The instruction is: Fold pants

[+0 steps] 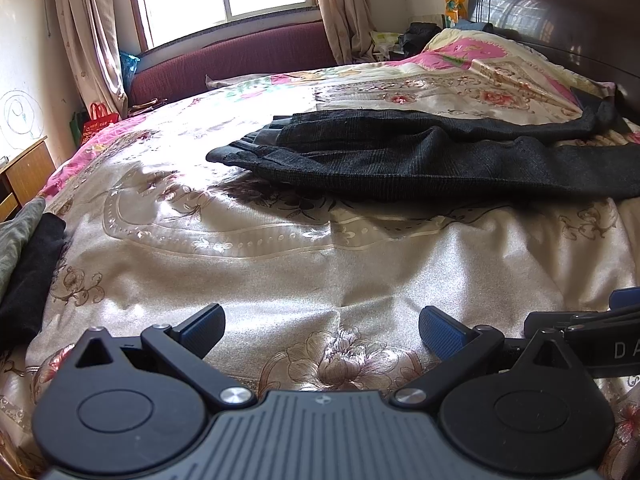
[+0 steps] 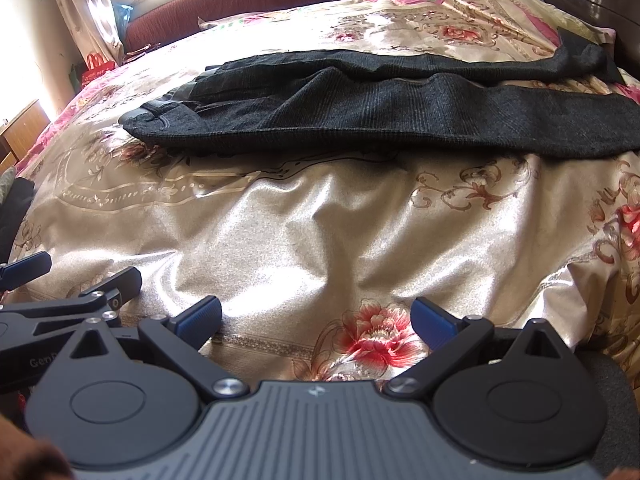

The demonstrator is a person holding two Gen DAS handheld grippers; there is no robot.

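My left gripper (image 1: 322,330) is spread wide with nothing between its blue pads, low over the satin bedspread (image 1: 280,264) near the foot of the bed. My right gripper (image 2: 316,320) sits just beside it, at its three o'clock, equally spread and empty; each shows at the edge of the other's view.

Between the grippers and the work lies bare floral bedspread, rumpled into soft ridges. At nine o'clock in the left view, a small stack of dark and grey folded clothes (image 1: 28,256) rests at the bed's edge.

Farther out, at twelve o'clock, the dark grey pants (image 2: 380,108) lie across the bed, well apart from both grippers. The waistband (image 2: 160,118) points toward ten o'clock and the legs run off toward two and three o'clock. One leg lies partly over the other, not neatly lined up. Beyond them are the pink quilt, the maroon bench and the window.

I judge the fold has barely begun: this is the approach. Next I need to reach forward, one gripper to the waistband and the other along the legs, pinching only the pants cloth and not the slippery bedspread beneath.
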